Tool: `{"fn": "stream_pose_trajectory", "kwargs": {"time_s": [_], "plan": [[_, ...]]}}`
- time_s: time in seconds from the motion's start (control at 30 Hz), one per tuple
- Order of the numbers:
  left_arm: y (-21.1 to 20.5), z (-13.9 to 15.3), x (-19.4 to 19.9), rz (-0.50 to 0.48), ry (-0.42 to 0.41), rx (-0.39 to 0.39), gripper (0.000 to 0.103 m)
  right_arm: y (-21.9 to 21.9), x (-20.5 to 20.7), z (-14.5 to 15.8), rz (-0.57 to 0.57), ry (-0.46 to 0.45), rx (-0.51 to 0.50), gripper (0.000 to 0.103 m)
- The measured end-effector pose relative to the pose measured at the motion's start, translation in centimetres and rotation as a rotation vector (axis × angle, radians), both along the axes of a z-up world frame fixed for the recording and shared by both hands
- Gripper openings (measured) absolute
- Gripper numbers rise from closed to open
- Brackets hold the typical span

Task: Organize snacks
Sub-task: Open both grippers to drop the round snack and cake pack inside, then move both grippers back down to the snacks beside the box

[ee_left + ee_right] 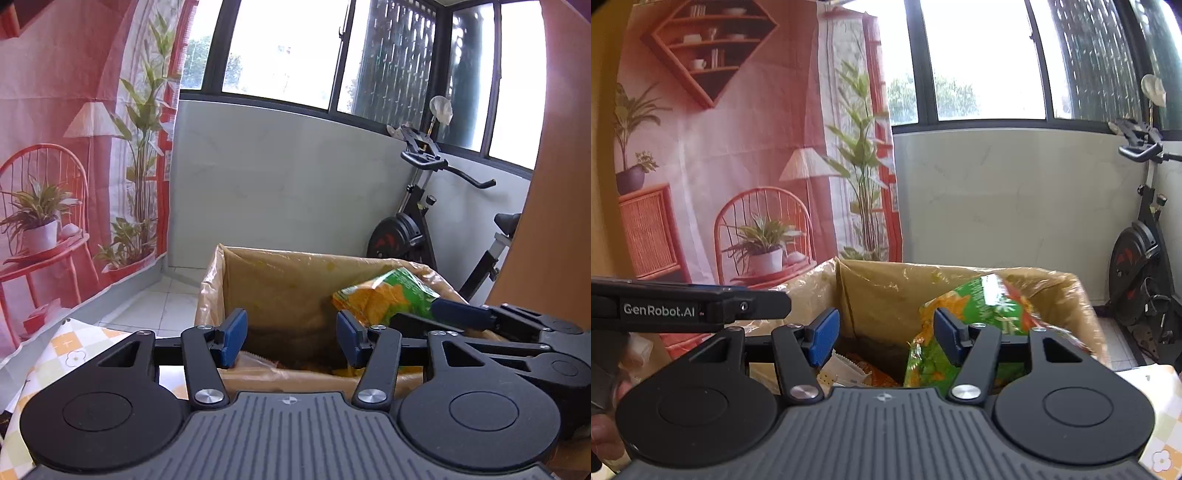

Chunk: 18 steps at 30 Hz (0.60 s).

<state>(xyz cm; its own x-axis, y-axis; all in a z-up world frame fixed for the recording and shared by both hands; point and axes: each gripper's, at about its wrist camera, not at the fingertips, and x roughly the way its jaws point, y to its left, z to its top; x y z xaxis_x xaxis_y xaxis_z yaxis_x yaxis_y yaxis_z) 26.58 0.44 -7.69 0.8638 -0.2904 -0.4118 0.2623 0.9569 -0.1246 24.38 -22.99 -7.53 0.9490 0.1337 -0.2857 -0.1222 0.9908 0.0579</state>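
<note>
A cardboard box lined with clear plastic stands in front of both grippers; it also shows in the right wrist view. A green and yellow chip bag leans inside its right side, and it shows tilted in the right wrist view. My left gripper is open and empty over the box's near edge. My right gripper is open with the bag just beyond its right finger, not clamped. More snack packets lie at the box's bottom.
The right gripper's body reaches in from the right in the left view. A checked tablecloth covers the table. An exercise bike stands behind the box by the wall. A printed backdrop hangs at left.
</note>
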Motion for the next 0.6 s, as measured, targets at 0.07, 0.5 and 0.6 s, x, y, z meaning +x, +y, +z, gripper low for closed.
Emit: {"fn": "stream_pose_trajectory", "kwargs": {"time_s": [0.07, 0.5, 0.6], "plan": [[-0.3, 0.4, -0.6, 0.007, 0.0, 0.006, 0.056, -0.2, -1.3, 0.1, -0.003, -0.014, -0.01, 0.06], [-1.3, 1.2, -5.3, 0.019, 0.014, -0.017, 0.056, -4.4, -9.2, -0.5, -0.061, -0.089, -0.006, 0.06], [-1.8, 0.1, -6.0, 0.001, 0.018, -0.038, 0.056, -5.8, -10.4, -1.5, -0.086, -0.084, 0.003, 0.06]]}}
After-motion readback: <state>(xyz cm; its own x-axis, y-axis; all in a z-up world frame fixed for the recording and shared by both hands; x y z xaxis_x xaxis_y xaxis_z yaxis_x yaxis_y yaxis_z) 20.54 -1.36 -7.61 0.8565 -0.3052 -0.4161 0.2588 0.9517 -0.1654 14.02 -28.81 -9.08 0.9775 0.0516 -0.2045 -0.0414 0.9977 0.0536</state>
